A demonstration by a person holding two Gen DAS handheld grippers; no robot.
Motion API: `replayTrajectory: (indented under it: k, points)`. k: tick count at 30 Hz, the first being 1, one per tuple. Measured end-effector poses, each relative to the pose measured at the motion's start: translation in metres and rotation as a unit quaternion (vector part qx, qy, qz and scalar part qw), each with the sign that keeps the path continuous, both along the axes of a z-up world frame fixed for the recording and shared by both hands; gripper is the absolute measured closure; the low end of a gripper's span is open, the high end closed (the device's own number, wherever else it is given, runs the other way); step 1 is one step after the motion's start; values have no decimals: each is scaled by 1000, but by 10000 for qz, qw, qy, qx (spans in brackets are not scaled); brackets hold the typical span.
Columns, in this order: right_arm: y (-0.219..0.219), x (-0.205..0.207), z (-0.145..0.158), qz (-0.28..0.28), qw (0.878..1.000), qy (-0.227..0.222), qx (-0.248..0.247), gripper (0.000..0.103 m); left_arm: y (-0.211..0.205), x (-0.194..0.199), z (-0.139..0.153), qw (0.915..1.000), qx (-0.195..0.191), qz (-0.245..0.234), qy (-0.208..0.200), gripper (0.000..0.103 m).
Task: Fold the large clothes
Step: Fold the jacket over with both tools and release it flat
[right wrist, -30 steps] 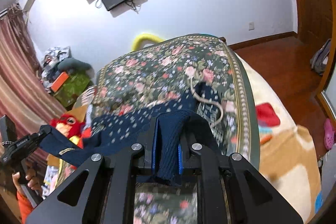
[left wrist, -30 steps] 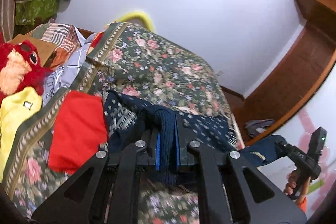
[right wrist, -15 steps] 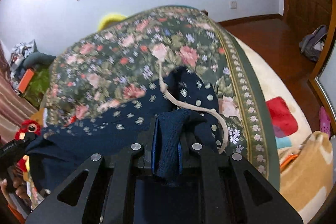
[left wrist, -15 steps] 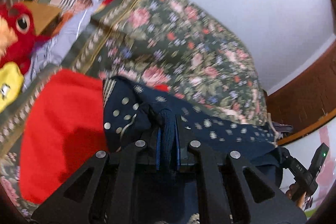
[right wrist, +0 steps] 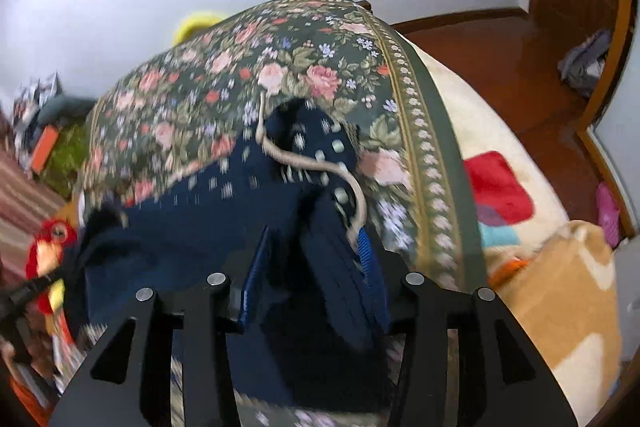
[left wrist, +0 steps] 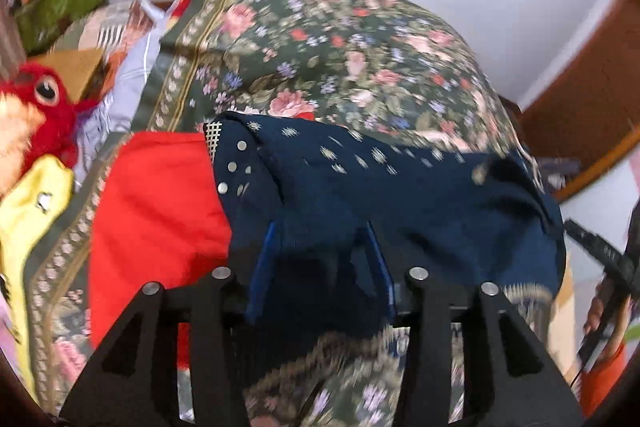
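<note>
Our left gripper and right gripper both stand spread, cloth loose between their fingers. The navy dotted fabric garment lies on the floral bedspread, long axis running left-right between us.

Matt navy cloth garment lies on woven floral bedspread.
</note>
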State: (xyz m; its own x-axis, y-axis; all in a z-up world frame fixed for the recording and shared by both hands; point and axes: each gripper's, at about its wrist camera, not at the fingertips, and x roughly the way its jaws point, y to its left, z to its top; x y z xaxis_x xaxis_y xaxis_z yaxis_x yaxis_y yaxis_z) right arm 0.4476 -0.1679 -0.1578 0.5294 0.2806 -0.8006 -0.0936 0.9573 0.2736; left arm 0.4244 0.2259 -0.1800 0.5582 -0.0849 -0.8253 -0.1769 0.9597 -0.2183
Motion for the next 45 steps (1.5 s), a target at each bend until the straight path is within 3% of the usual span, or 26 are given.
replayTrajectory:
  k: [6,14,18,22,26,31,34,36,41,45]
  points:
    - [7,-29,0,376,9990,-66,-219,62,-23,-20,-6,9989,262,-371,130,54]
    - [54,-19,-5,1035,9935,-202,-425,61,-45,20,-32,9974,418,-434,389,54]
    - [66,4,-16,927,9947,-181,-417,48,-44,47,-41,9968,639,-293,380,54]
    - [64,15,-36,694,9973,-15,-223,42,-38,53,-52,9975,580,-274,306,53]
    - [63,6,-48,824,9950,-232,-513,38,-46,39,-56,9927,1039,-599,145,51]
    - [54,-11,-45,914,9904,-406,-957,31,-56,9,-61,9790,1853,-834,130,42]
    - [43,-19,-46,871,9902,-315,-1043,31,-54,-9,-60,9774,1959,-793,104,41]
    - [32,-24,-47,656,9909,-184,-1164,17,-51,-21,-59,9786,1919,-734,69,41]
    - [-5,-36,-47,278,9964,276,-749,17,-39,-50,-54,9803,1921,-442,126,29]
    - [-23,-52,-35,78,9956,325,-878,17,-15,-70,-57,9832,1765,-93,453,29]
